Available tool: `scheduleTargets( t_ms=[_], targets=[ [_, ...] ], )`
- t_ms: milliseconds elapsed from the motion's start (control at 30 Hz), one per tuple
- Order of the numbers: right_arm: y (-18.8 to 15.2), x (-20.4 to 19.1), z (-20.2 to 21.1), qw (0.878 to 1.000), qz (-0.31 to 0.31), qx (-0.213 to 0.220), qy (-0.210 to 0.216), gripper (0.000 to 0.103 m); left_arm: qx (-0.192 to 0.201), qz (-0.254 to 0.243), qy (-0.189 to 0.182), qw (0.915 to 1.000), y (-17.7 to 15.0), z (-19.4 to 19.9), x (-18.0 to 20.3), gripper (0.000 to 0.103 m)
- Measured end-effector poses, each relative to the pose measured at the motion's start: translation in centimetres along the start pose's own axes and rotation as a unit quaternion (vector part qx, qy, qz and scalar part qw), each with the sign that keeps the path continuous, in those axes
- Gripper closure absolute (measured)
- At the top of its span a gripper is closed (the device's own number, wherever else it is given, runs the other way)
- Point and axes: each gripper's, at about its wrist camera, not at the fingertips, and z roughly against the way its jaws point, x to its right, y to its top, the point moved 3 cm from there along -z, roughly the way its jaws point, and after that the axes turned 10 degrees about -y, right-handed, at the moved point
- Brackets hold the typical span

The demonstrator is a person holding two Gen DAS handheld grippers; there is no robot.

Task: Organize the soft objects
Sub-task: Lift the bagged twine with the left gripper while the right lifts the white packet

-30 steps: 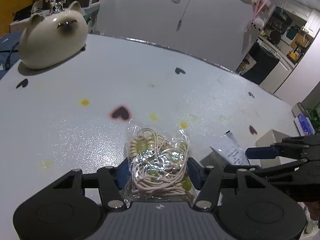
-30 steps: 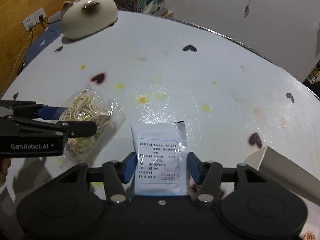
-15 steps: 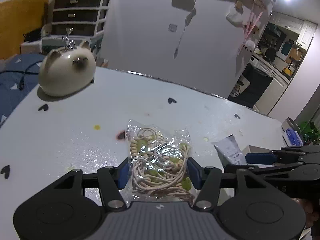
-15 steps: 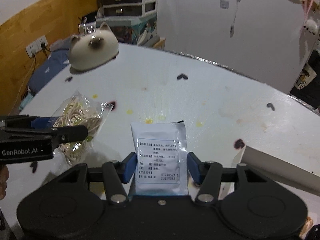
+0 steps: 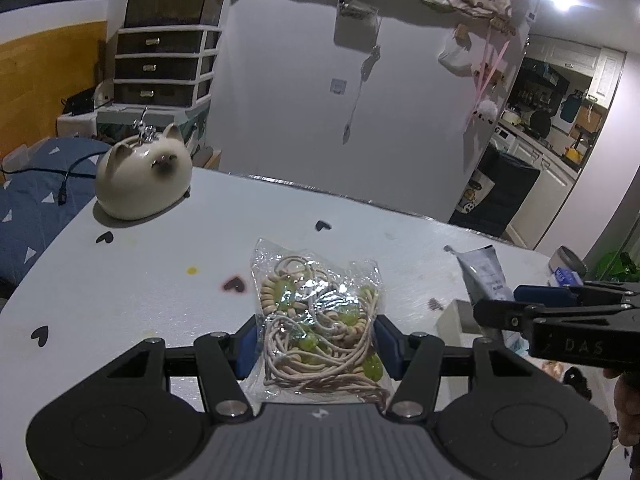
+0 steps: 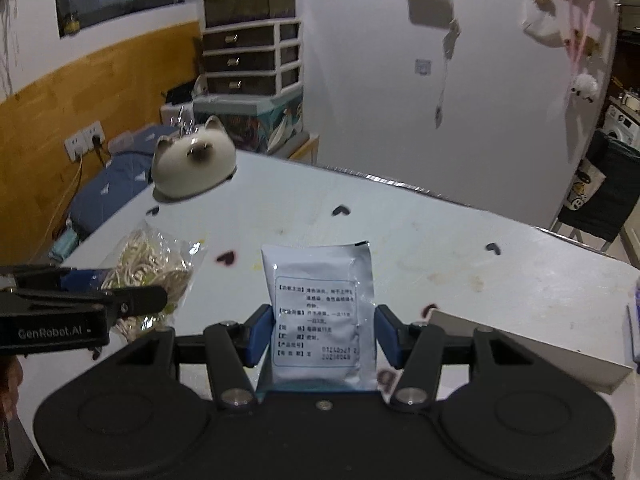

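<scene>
A clear bag of coiled hair ties (image 5: pixel 320 320) sits clamped between the blue pads of the left tongs (image 5: pixel 318 346), held up off the white tabletop (image 5: pixel 160 280). Beside it, the right tongs (image 6: pixel 318 336) grip a white printed sachet (image 6: pixel 320 300) by its sides — also lifted clear of the surface. Both tongs stand about half open around their packets. A cat-shaped ceramic piece (image 5: pixel 144 184) rests at the tabletop's far left edge — well apart from both.

The left gripper (image 5: pixel 316 344) squeezes a bag (image 5: pixel 320 320) between its blue pads. The right gripper (image 6: pixel 320 334), out at 3 o'clock, squeezes a pouch (image 6: pixel 318 304). Both tilt down.
</scene>
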Motion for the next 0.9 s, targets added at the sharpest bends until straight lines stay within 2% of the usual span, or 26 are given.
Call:
scheduleTargets(
  t_ms=[233,467,900],
  targets=[
    [-0.5,4.0,3.5,0.999,-0.034,0.027,-0.012,0.047,0.026,-0.011,-0.002,0.9996,0.4,1.9,4.0,0.044],
    [-1.7,8.7,6.2,0.996,-0.070,0.045,-0.034,0.047,0.038,-0.034,-0.010,0.9987,0.9,2.2,8.6,0.044],
    [-5.0,18.0,10.1,0.984,-0.136,0.059,-0.098,0.046,0.033,-0.078,-0.069,0.9940,1.7,0.1,16.0,0.044]
  ],
)
